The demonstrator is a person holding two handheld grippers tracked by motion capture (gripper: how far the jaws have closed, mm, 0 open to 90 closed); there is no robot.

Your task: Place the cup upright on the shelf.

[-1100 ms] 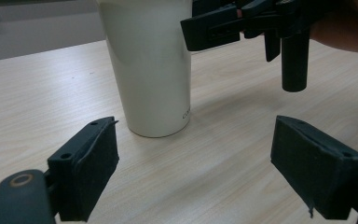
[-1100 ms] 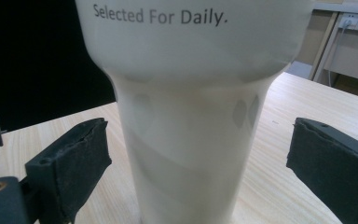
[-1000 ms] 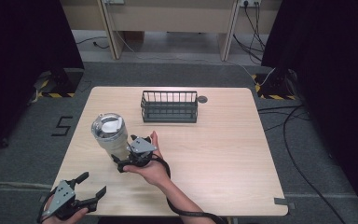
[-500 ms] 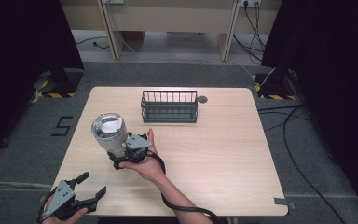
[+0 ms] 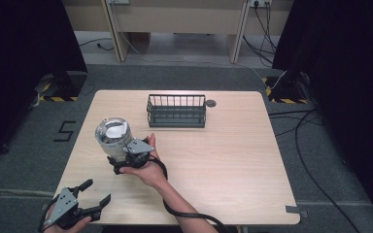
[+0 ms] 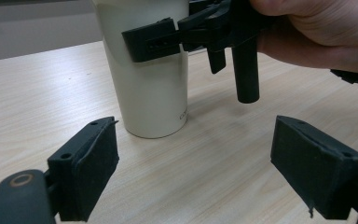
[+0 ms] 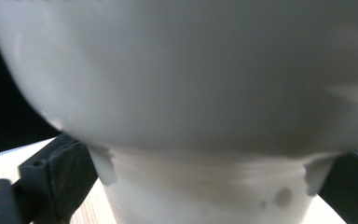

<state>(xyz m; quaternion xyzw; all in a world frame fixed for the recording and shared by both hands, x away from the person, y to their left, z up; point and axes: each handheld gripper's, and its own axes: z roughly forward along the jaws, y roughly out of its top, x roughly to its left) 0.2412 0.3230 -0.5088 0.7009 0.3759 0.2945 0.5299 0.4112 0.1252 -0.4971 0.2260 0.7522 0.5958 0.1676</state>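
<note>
A cream tumbler [image 5: 112,138] with a shiny lid stands upright on the left part of the wooden table [image 5: 233,160]. My right gripper [image 5: 117,156] reaches in from the right and is shut on the tumbler's body. In the right gripper view the tumbler [image 7: 205,93] sits between both jaws. The left gripper view shows the tumbler [image 6: 151,88] resting on the tabletop with one of the right gripper's pads [image 6: 151,39] flat against its side. My left gripper [image 5: 97,191] hovers at the table's front left corner, open with nothing between its fingers [image 6: 86,172].
A dark wire basket [image 5: 177,110] stands at the back middle of the table, with a small dark disc [image 5: 211,103] beside its right end. The right gripper's cable [image 5: 184,211] trails across the front of the table.
My right gripper has slid left from beside the tumbler until its jaws sit around it. The tumbler and the left gripper have stayed in place.
</note>
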